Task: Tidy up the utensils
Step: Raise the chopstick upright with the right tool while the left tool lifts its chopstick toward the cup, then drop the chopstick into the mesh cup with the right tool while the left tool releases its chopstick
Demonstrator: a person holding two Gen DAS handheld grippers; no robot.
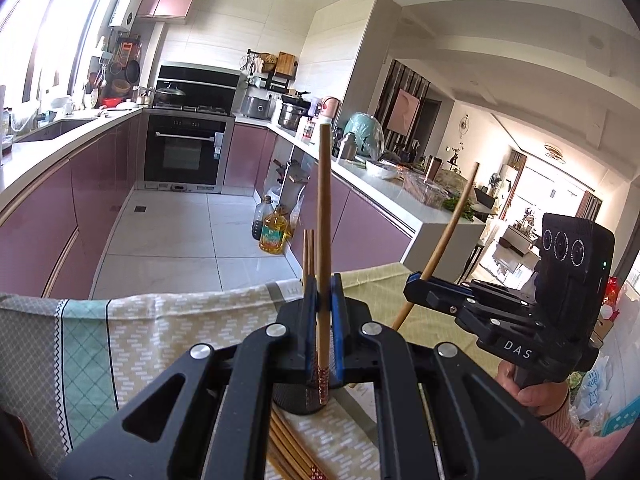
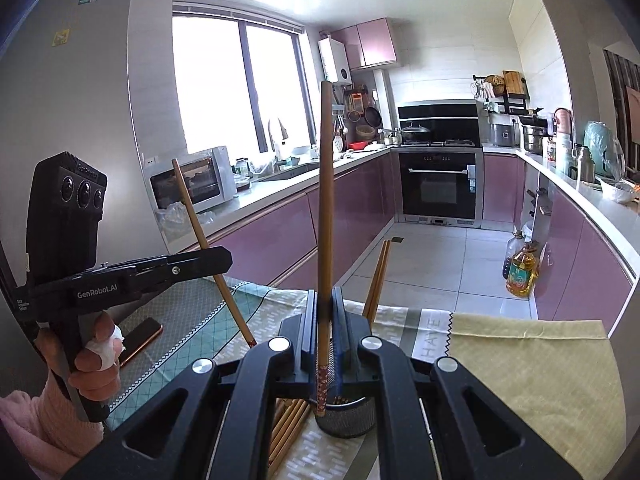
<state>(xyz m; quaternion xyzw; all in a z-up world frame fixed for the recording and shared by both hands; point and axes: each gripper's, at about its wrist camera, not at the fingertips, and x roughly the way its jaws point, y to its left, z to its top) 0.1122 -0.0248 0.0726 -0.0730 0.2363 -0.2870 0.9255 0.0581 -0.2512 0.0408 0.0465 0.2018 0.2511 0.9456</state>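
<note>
Between the closed jaws of the left gripper (image 1: 323, 300) a brown chopstick (image 1: 323, 216) is being clamped, standing nearly upright with its patterned end low, over a dark mesh holder (image 1: 298, 400) that is sitting just beneath the jaws. Two more chopsticks (image 1: 308, 254) are poking up from that holder, just left of the clamped one. Below the left gripper, a loose bundle of chopsticks (image 1: 290, 450) is lying on the patterned tablecloth (image 1: 160, 332).

Off to its right, the right gripper (image 1: 414, 280) is being held by a hand (image 1: 532, 390) in a pink sleeve, and its jaws are being kept closed on a second chopstick (image 1: 450, 228), which is leaning to the right.

In the right wrist view, that second chopstick (image 2: 325, 216) is being pinched between the right gripper's (image 2: 325, 312) pads, directly above the mesh holder (image 2: 348, 420). To the left, the left gripper (image 2: 224, 258) is being gripped by a hand (image 2: 96, 368) with a bandaged finger, and a phone (image 2: 140, 340) is lying on the cloth beneath it.
</note>
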